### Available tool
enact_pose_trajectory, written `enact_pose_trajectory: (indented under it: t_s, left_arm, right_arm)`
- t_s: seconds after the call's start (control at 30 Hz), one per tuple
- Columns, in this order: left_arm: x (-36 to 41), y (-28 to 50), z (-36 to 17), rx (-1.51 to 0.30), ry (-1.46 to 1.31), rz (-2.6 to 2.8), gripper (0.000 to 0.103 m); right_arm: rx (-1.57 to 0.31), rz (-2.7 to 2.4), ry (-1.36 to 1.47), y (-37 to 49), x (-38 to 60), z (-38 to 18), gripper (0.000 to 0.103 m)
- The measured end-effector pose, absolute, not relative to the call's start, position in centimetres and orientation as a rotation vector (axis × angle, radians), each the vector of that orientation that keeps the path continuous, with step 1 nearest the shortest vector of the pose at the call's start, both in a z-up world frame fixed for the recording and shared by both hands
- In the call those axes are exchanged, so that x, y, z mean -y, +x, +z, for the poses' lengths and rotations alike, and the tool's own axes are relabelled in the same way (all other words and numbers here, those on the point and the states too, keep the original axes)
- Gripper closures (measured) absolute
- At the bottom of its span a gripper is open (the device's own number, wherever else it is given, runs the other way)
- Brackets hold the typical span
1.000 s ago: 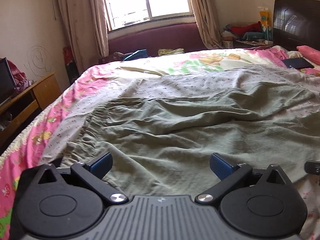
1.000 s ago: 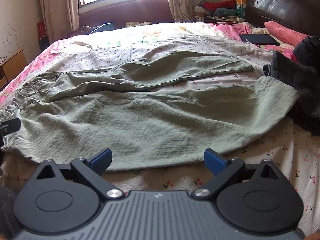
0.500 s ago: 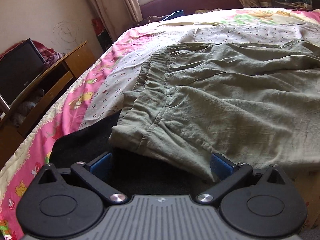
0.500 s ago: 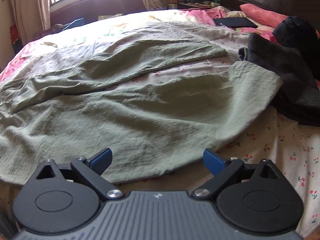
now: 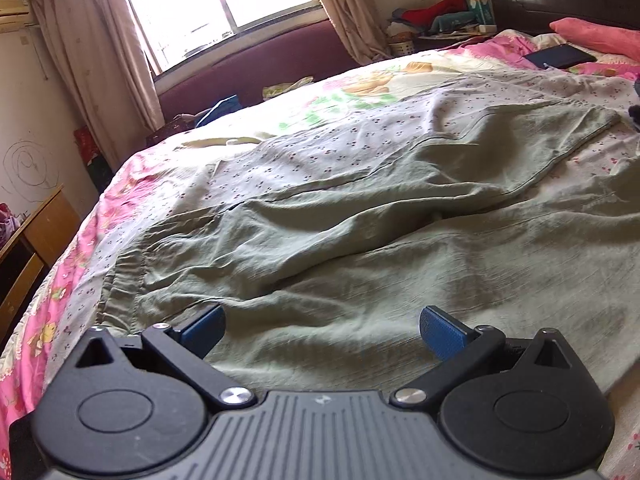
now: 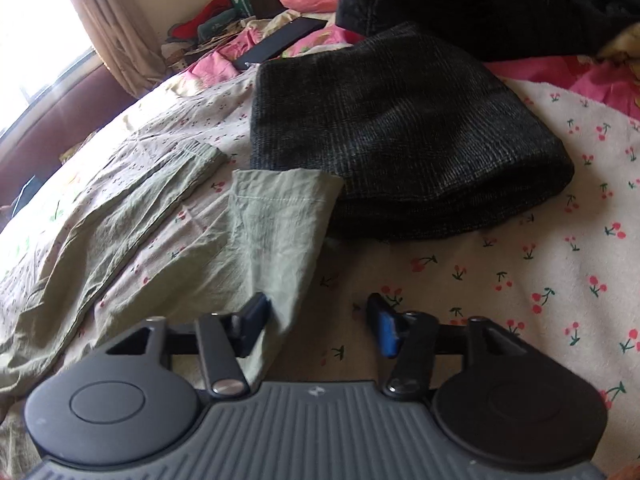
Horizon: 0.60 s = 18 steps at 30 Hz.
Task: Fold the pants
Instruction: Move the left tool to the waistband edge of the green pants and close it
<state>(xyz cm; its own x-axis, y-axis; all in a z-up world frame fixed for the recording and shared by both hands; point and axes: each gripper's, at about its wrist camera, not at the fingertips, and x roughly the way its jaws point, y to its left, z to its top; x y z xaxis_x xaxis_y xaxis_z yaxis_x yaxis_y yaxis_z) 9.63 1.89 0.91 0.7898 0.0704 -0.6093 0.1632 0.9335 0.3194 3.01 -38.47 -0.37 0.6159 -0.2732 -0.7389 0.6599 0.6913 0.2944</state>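
Olive-green pants [image 5: 360, 248] lie spread flat across the bed, waistband at the left, both legs running right. My left gripper [image 5: 322, 330] is open, low over the near side of the pants by the waist end. In the right wrist view the near leg's hem [image 6: 280, 196] rests against a folded dark garment. My right gripper [image 6: 318, 320] is open at that leg's near edge, the left finger [image 6: 254, 312] over the cloth, the right finger [image 6: 386, 326] over the sheet.
A folded dark plaid garment [image 6: 400, 152] and a dark heap [image 6: 480, 4] lie by the hem. A black tablet [image 5: 560, 56] and pink pillow [image 5: 596, 34] are at the headboard end. A wooden desk [image 5: 28, 240] stands left of the bed.
The left gripper swung from the waistband corner back over the pants' near side. The right gripper moved right along the near leg to its hem and its jaws narrowed somewhat.
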Motion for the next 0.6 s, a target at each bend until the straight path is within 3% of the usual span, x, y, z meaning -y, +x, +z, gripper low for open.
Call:
enact_pose_trajectory:
  t_s: [0.07, 0.13, 0.3, 0.37, 0.47, 0.6]
  left_arm:
    - [-1.0, 9.8, 0.8, -0.657, 0.380, -0.067, 0.000]
    - [-0.5, 9.7, 1.0, -0.649, 0.376, -0.082, 0.000]
    - [0.3, 10.3, 0.2, -0.662, 0.355, -0.119, 0.000]
    - [0.3, 10.6, 0.0, -0.671, 0.350, -0.130, 0.000]
    - [-0.6, 10.4, 0.5, -0.646, 0.362, -0.121, 0.000]
    - [-3.8, 10.8, 1.4, -0.598, 0.413, -0.090, 0.000]
  right_arm:
    - [-0.697, -0.571, 0.649, 2.8, 39.4, -0.3, 0.097]
    - [-0.650, -0.540, 0.678, 1.9, 39.9, 0.6, 0.101]
    - [-0.654, -0.551, 0.605, 0.5, 40.2, 1.3, 0.100]
    - [-0.775, -0.573, 0.605, 1.4, 40.4, 0.0, 0.086]
    - [-0.742, -0.575, 0.588, 0.6, 39.8, 1.1, 0.084]
    - [-0.642, -0.629, 0.345, -0.7, 37.1, 4.8, 0.073]
